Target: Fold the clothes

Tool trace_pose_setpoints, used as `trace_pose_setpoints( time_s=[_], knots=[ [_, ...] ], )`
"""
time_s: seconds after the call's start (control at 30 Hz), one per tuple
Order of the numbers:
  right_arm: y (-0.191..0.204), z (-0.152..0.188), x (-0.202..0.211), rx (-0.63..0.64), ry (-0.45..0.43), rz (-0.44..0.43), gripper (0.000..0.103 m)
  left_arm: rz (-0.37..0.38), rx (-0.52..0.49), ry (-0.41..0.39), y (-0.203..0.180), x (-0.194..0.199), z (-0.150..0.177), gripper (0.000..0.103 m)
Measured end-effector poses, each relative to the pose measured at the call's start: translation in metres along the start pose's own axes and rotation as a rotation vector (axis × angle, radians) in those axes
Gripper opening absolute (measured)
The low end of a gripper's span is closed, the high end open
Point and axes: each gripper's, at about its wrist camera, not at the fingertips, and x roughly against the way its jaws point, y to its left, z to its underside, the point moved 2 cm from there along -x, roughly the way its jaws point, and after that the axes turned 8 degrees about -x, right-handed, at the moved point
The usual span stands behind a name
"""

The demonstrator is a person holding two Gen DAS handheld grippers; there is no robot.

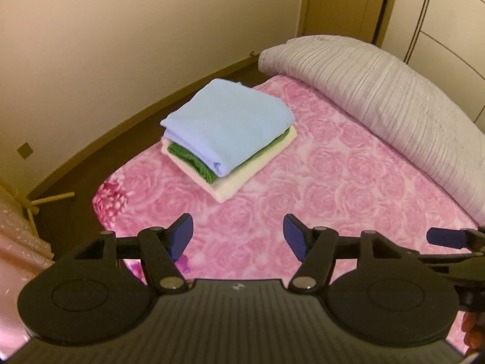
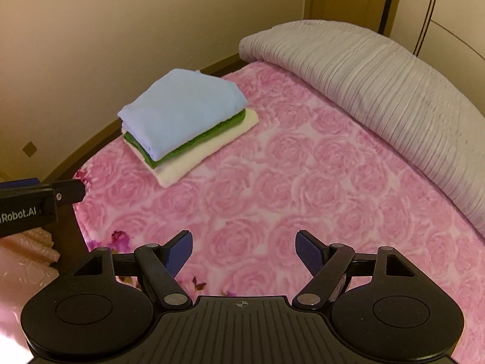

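**Folded stack sitting on the bed**

A folded pile (image 1: 227,139) of light-blue, green and cream cloth is lying upper-centre on the pink rose-patterned bed blanket (image 1: 318,182). Left gripper (image 1: 238,238) and right gripper (image 2: 244,253) are hovering below, fingers spread wide, gripping nothing.

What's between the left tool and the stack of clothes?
Nothing but bare pink blanket between the open left tool and the stack of clothes, seen in the left wrist view.
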Motion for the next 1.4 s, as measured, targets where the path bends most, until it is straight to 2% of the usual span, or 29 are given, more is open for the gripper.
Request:
trace_pose_setpoints(
  time_s=[0.63,1.4],
  knots=[
    [-0.022,-0.035,-0.053,0.050,0.083,0.006,0.078,0.013,0.034,0.108,-0.024,-0.057,-0.015,0.062],
    [-0.029,-0.078,-0.110,0.044,0.144,0.001,0.078,-0.014,0.014,0.178,-0.027,-0.116,-0.039,0.062]
  ],
)
